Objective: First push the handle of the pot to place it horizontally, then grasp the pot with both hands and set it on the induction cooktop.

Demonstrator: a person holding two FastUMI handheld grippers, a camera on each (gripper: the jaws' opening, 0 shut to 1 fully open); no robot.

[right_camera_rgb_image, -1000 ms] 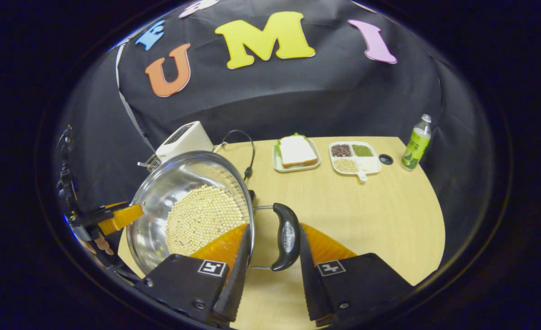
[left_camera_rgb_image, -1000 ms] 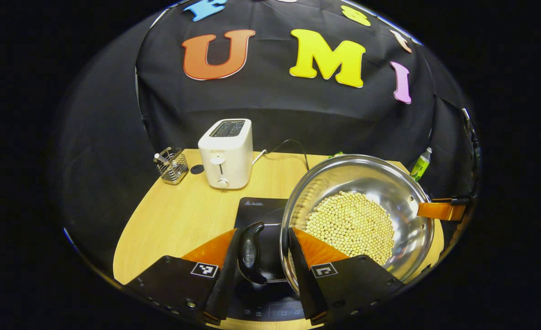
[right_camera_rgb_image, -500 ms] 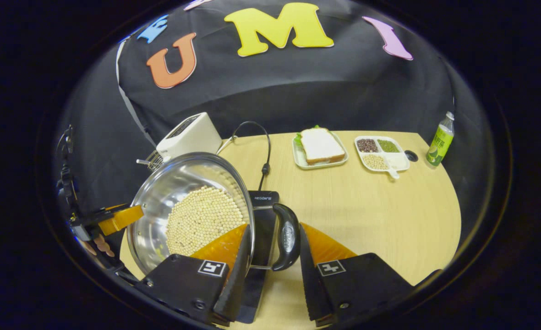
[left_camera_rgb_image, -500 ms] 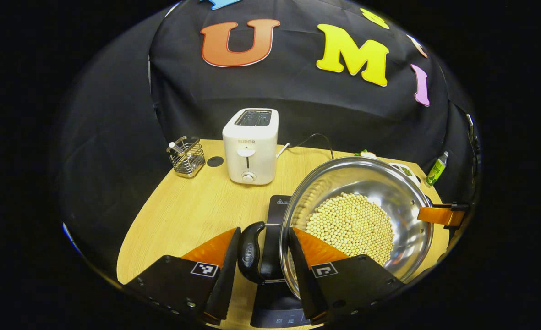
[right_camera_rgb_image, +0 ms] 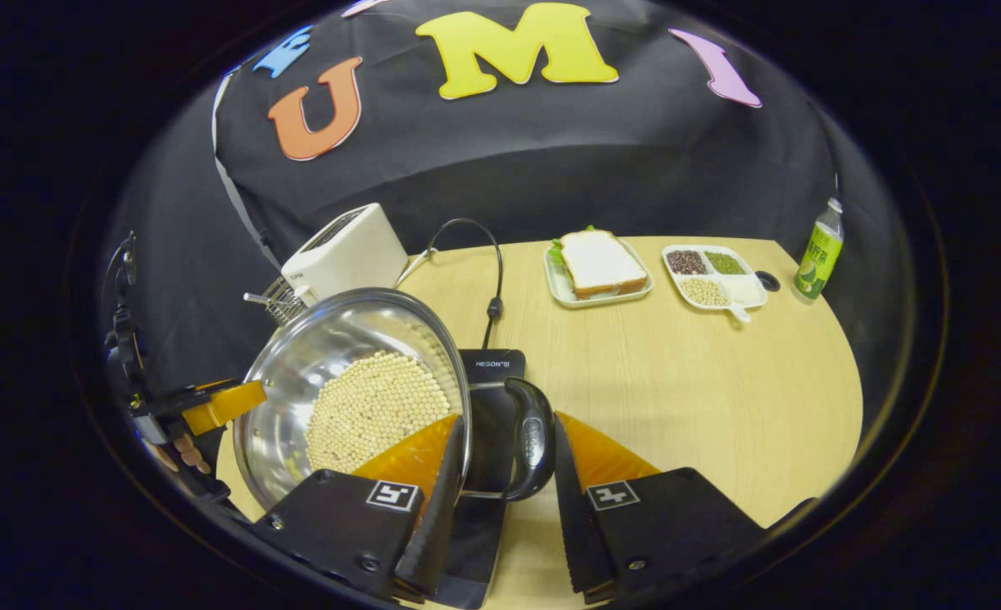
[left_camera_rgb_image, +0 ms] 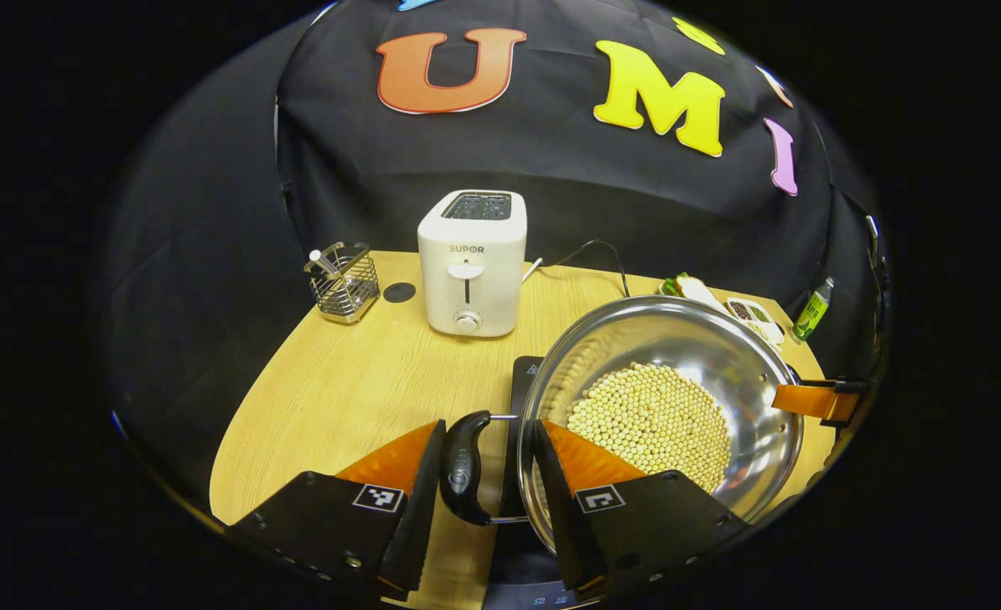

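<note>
Steel pot [left_camera_rgb_image: 661,407], part-filled with pale beans [left_camera_rgb_image: 648,419], is carried low over the black induction cooktop [right_camera_rgb_image: 487,373], which lies directly beneath and slightly ahead of it on the tabletop [right_camera_rgb_image: 678,373]. Each black side handle is bracketed: the left hand-held gripper [left_camera_rgb_image: 483,462] is set around the left handle [left_camera_rgb_image: 464,466], the right hand-held gripper [right_camera_rgb_image: 504,457] around the right handle [right_camera_rgb_image: 532,436]. Whether the fingers actually press the handles cannot be told. The handle-to-handle axis is held level between both; a straight descent is judged to be required.
</note>
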